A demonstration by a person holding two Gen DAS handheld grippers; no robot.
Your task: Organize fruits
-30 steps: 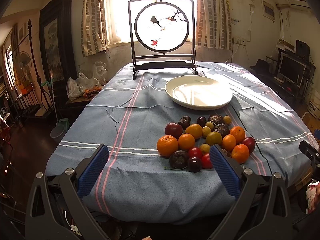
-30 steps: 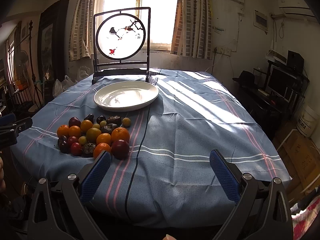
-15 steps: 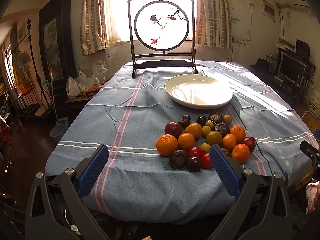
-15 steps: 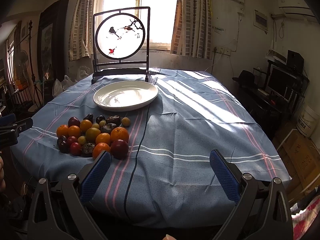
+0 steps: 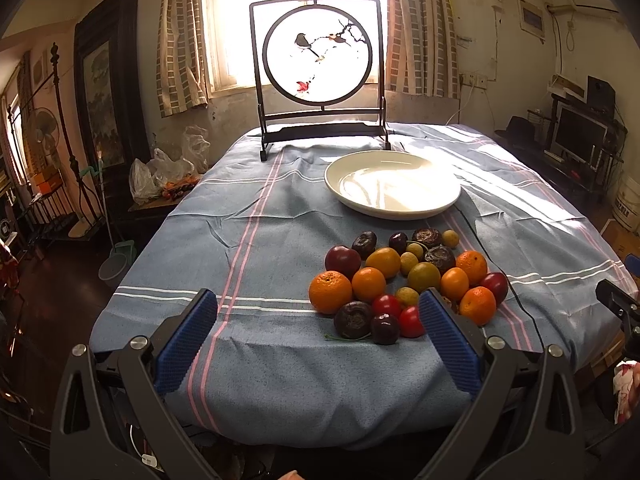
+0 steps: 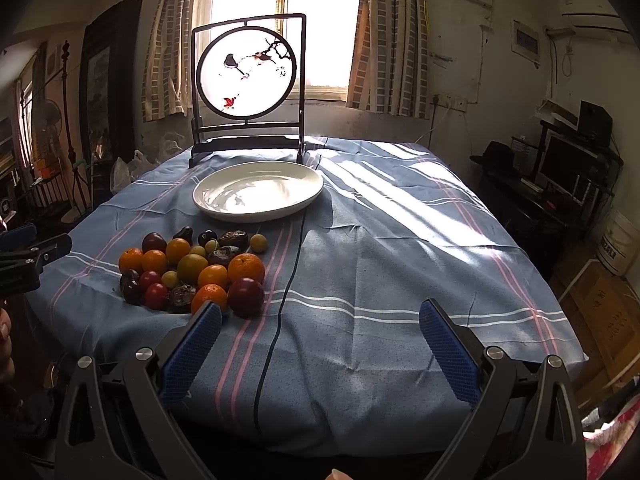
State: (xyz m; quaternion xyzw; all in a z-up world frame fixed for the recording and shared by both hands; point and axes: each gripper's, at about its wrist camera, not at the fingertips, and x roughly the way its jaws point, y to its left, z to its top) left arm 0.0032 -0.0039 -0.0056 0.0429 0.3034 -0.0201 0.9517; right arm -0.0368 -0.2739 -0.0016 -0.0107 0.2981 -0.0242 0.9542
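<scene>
A pile of fruit [image 5: 404,276] lies on the blue striped tablecloth: oranges, red and dark plums, small yellow-green fruits and wrinkled dark ones. The pile also shows in the right wrist view [image 6: 192,270]. A white empty plate [image 5: 392,184] stands behind the pile, also in the right wrist view [image 6: 258,190]. My left gripper [image 5: 316,336] is open and empty, at the table's near edge, just left of the pile. My right gripper [image 6: 318,348] is open and empty, at the near edge, right of the pile.
A framed round bird screen [image 5: 318,68] stands at the table's far end. A black cable [image 6: 286,292] runs down the cloth beside the fruit. Plastic bags [image 5: 168,172] sit on a low stand at the left. A monitor and shelves [image 6: 568,168] stand at the right.
Both grippers have drifted slightly forward and left; the fruit, plate and screen have not moved. Both stay open.
</scene>
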